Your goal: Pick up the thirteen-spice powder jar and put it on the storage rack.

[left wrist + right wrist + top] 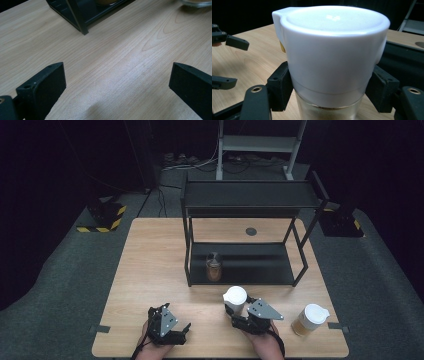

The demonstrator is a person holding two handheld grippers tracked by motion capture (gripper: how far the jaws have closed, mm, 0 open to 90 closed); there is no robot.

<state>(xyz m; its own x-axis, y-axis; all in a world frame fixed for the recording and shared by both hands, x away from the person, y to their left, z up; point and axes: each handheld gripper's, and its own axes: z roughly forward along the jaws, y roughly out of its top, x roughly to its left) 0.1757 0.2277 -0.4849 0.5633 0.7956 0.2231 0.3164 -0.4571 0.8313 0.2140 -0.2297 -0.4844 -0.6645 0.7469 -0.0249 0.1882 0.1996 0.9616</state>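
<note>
At the near edge of a wooden table [150,265], the right gripper [239,312] pinches a white-lidded jar [235,300] just below its lid, both black jaws pressed to the glass. The left gripper [184,334] rests low over bare wood to the left, jaws spread wide with nothing between them. A second white-lidded jar [310,319] stands near the right edge; a third jar [214,266] sits on the lower shelf of a black rack [250,197]. No legible label or writing appears on any jar.

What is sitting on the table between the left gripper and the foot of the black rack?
Nothing: in the left gripper view, bare wood runs from the open left gripper to the black rack.
</note>
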